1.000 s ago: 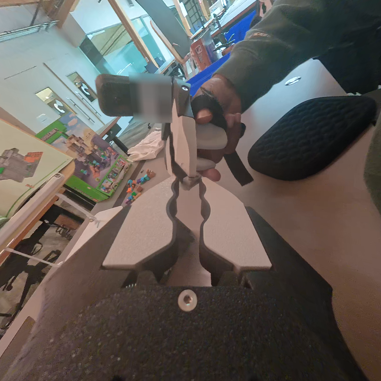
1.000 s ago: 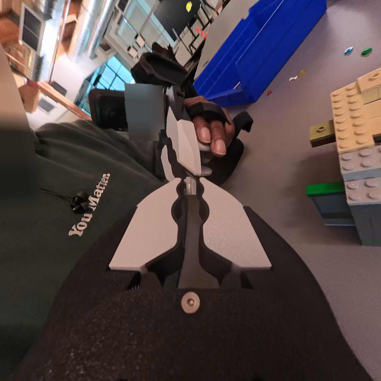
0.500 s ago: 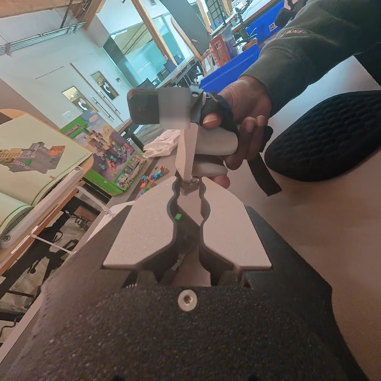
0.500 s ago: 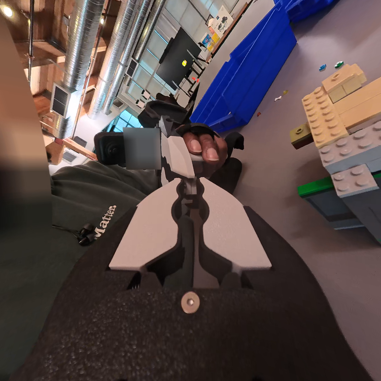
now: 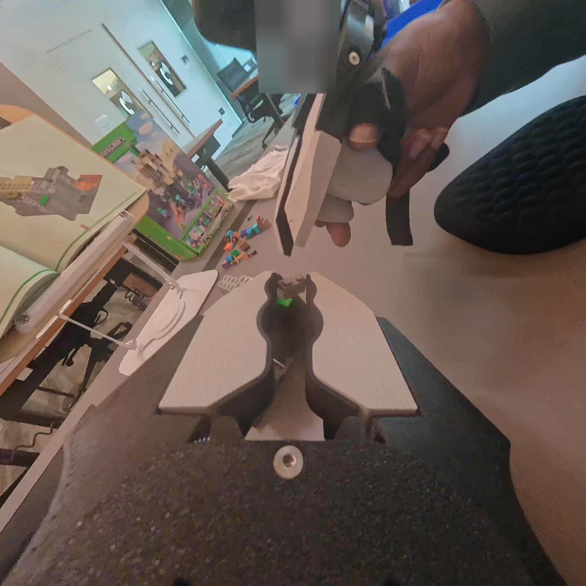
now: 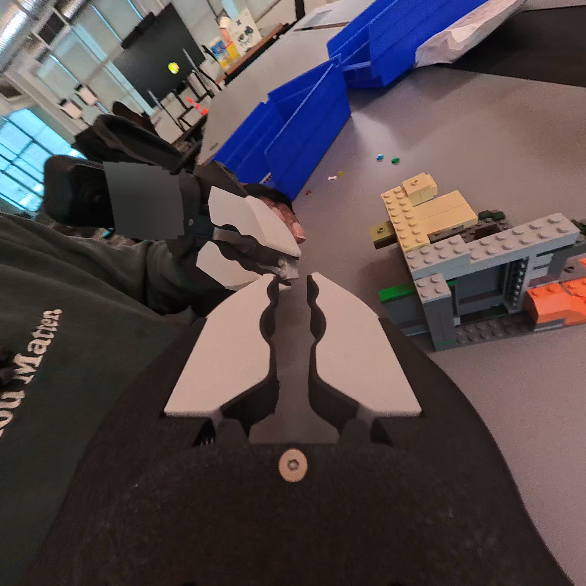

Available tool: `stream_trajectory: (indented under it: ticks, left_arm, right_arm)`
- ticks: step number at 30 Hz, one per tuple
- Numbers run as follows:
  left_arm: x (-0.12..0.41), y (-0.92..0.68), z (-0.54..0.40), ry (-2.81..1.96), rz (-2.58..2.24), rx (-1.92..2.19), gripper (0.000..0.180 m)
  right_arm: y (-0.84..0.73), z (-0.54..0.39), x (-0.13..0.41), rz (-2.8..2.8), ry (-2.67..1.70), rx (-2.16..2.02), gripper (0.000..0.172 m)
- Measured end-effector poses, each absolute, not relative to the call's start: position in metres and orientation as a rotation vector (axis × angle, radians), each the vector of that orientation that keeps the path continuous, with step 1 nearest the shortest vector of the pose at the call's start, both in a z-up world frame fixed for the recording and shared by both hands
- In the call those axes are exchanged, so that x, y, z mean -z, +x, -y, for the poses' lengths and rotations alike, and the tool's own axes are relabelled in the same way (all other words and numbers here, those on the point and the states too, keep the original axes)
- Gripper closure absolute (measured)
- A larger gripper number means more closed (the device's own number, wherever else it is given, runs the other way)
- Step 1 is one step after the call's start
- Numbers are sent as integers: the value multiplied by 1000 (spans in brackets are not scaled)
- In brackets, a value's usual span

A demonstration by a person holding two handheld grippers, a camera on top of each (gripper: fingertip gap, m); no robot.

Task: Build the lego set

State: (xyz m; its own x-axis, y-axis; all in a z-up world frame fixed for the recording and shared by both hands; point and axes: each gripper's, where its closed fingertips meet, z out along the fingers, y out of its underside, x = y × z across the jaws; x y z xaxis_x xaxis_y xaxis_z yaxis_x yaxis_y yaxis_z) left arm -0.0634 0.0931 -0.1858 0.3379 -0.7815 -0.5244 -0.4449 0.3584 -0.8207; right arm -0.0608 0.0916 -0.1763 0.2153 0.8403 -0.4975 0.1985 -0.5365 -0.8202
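My left gripper (image 5: 291,279) is shut on a small grey brick (image 5: 291,283) held at its fingertips above the table. A green piece (image 5: 283,302) shows just below the brick, between the fingers. The right wrist view shows the same brick (image 6: 289,270) pinched in the left gripper (image 6: 285,263). My right gripper (image 6: 291,279) is open and empty, its tips just in front of that brick without touching it. In the left wrist view the right gripper (image 5: 290,244) hangs above the brick, held by a hand (image 5: 421,79).
A partly built grey, tan and orange brick model (image 6: 475,269) stands right of my right gripper. Blue bins (image 6: 301,126) and loose small pieces (image 6: 387,158) lie beyond. A toy box (image 5: 177,196), small figures (image 5: 241,244) and a black padded cushion (image 5: 523,177) are on the left gripper's side. My left and right fingertips are right by each other.
Both grippers met at the grey brick, the right one narrowly closed. Now the right gripper has opened and drawn back, and the brick stays in the left gripper.
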Motion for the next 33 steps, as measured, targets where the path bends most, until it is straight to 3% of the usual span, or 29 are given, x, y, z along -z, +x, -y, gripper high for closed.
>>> stream_trajectory:
  ticks: [6,23,33]
  left_arm:
    - [201,-59,-91,-1357,-1379,289,164]
    - [215,-60,-88,-1376,-1471,190,163]
    - [197,-60,-85,-1265,-1401,206,162]
  right_arm:
    - [-70,-87,197,1050,-1967,-1134,154]
    - [-78,-83,215,1115,-2115,-1123,161]
    - [-71,-75,191,882,-2152,-1756,163]
